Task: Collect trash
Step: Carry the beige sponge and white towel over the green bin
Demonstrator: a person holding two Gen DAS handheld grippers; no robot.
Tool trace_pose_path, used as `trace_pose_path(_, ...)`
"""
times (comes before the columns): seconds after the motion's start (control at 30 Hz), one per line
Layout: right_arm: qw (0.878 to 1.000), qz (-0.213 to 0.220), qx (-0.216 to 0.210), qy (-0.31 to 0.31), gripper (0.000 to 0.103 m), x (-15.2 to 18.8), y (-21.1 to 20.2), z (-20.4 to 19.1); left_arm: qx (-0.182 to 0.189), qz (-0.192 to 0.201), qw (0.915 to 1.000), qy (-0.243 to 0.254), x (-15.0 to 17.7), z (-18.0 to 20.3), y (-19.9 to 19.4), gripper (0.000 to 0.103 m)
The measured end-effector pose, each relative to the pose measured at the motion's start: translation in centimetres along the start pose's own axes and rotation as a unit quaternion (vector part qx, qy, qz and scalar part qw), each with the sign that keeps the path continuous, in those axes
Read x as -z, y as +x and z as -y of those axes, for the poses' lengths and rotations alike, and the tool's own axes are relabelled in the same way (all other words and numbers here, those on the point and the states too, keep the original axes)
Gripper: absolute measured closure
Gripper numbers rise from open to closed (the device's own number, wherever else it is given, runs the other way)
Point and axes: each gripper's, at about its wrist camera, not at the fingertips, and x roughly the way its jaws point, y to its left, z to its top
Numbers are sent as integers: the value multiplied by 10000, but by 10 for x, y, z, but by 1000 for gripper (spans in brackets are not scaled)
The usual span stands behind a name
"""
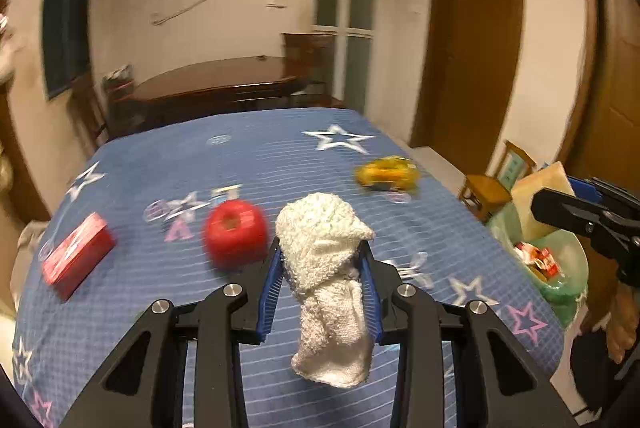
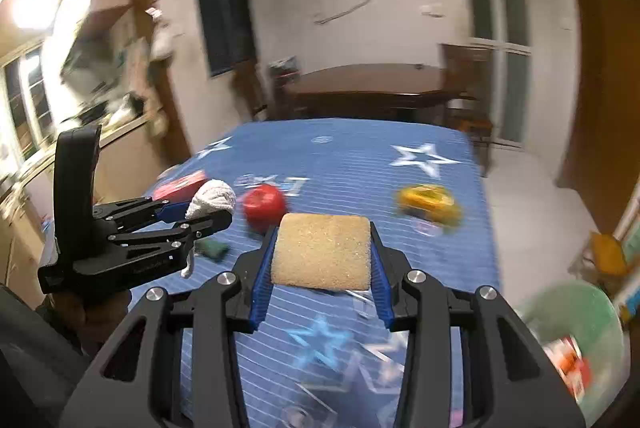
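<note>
While both hand-held tools hang over the blue star-patterned tablecloth (image 1: 248,148), each carries a load. Left gripper (image 1: 322,268): blue pads pressed on either side of a bunched white cloth (image 1: 328,268), whose upper part bulges above the fingers and whose lower end dangles free beneath them. In the right wrist view the same left gripper (image 2: 208,214) shows at 9 o'clock, with the white cloth (image 2: 212,202) protruding from its tip and a hand (image 2: 88,312) under the handle.

Right gripper (image 2: 322,252): narrow stance, blue pads clamped on the two side edges of a flat tan sponge (image 2: 322,252), held roughly level above the cloth. In the left wrist view this gripper (image 1: 560,206) enters at 3 o'clock with the sponge (image 1: 540,196) in it.

Items lying on the tablecloth: a red apple (image 1: 235,232), just at 10 o'clock of the left fingers; a red box (image 1: 78,254) at 9 o'clock, well apart from the apple; a yellow wrapper (image 1: 386,174) at 1 o'clock, blurred. A small dark green object (image 2: 214,248) lies below the left gripper in the right wrist view; its nature cannot be determined.

Off the table edge, at 4 o'clock in the left wrist view, stands a bin lined with a green bag (image 1: 560,268), with red-and-white packaging inside. A dark wooden table (image 1: 216,80) stands beyond.
</note>
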Motion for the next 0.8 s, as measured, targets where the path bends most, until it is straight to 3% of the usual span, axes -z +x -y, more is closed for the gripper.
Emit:
trace_pose_path(0.2, 9959, 168, 676, 583, 63, 29, -40, 52, 396, 30, 9975, 579, -18, 79, 30, 66)
trace_pose_path(0.47, 9792, 356, 1773, 920, 63, 48, -89, 101, 908, 85, 9888, 1177, -36, 172, 68, 66)
trace_pose_path(0.67, 9628, 326, 2503, 959, 63, 51, -101, 136, 1201, 105, 9808, 1531, -43, 235, 93, 66)
trace_pose_path(0.8, 9553, 197, 2771, 1015, 63, 60, -101, 155, 1364, 84, 9758, 1710, -47, 270, 111, 66)
